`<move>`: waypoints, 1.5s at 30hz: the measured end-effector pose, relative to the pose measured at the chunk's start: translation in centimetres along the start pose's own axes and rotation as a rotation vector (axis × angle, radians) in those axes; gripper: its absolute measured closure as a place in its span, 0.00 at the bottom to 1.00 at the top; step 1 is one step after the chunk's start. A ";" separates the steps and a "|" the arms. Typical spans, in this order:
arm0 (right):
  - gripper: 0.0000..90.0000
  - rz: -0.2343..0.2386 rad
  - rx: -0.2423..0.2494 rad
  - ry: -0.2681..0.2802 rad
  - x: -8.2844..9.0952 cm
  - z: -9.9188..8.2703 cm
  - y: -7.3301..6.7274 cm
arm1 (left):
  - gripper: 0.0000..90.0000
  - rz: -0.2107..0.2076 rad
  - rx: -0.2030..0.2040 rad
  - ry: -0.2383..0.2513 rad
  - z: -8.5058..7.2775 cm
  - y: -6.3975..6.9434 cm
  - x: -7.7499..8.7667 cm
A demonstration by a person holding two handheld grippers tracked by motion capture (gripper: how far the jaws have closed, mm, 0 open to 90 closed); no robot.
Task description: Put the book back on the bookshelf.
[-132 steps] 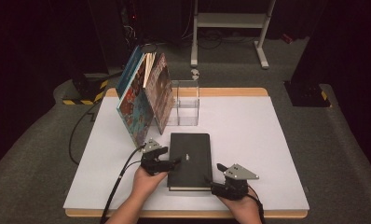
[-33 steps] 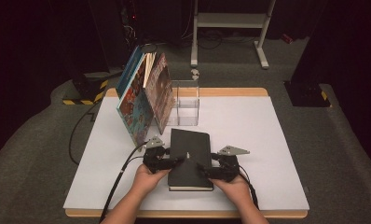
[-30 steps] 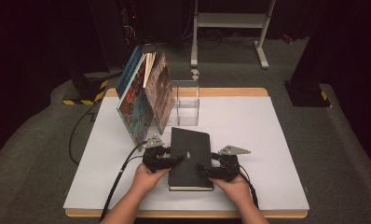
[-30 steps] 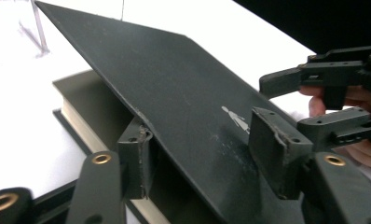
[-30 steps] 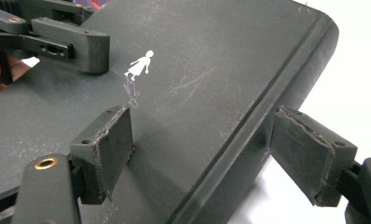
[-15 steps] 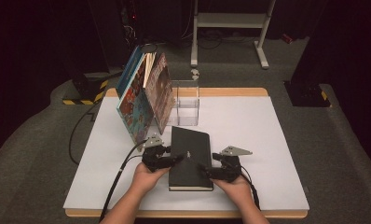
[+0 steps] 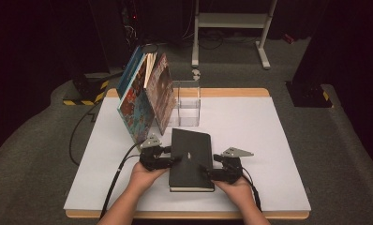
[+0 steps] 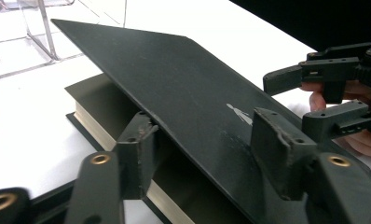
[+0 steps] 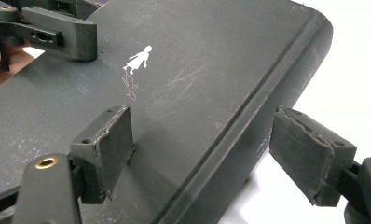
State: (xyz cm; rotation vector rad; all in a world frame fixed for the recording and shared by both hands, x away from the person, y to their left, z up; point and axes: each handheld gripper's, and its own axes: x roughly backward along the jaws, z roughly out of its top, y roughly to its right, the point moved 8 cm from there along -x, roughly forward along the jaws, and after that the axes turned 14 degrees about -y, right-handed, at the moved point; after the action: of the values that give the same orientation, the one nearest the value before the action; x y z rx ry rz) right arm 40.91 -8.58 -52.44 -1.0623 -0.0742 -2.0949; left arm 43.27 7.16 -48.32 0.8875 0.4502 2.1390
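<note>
A black hardcover book [image 7: 190,154] lies on the white table [image 7: 259,122], its cover bearing a small white figure [image 9: 138,59]. My left gripper [image 7: 175,159] is at the book's left edge. In the left gripper view [image 8: 202,126] one jaw is under the raised cover [image 8: 183,88] and the other on top, and they stand wide apart and open. My right gripper [image 7: 205,171] straddles the spine near the front right. In the right gripper view [image 9: 200,121] one pad [image 9: 109,149] rests on the cover and the other pad [image 9: 309,154] stands just off the spine.
Colourful picture books [image 7: 145,98] lean upright at the back left of the table. Beside them is a clear acrylic holder [image 7: 187,103]. The left gripper's cable [image 7: 119,173] trails off the front edge. A metal stand [image 7: 231,23] is on the floor behind.
Since the earliest frame my right gripper has moved from the book's front right corner in to its right edge. Over the last second nothing has visibly moved.
</note>
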 end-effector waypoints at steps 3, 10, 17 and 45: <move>0.23 -0.002 0.004 0.000 0.0 0.0 0.0 | 0.54 -0.004 0.017 -0.004 0.0 -0.2 0.0; 0.19 0.027 -0.029 -0.013 -0.5 0.1 0.2 | 0.57 0.012 -0.013 0.014 -0.2 0.0 0.0; 0.13 0.090 -0.091 -0.037 -1.2 0.4 0.7 | 0.58 0.009 -0.075 0.059 -0.1 0.8 0.3; 0.08 0.208 -0.129 -0.003 -1.3 1.0 1.1 | 0.64 0.008 -0.252 0.152 -0.2 3.2 1.6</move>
State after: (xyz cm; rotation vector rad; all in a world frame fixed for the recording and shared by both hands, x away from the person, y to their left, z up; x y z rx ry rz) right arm 42.77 -8.20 -52.96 -1.1005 0.1651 -1.9307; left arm 40.68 6.27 -45.95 0.5890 0.2446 2.2195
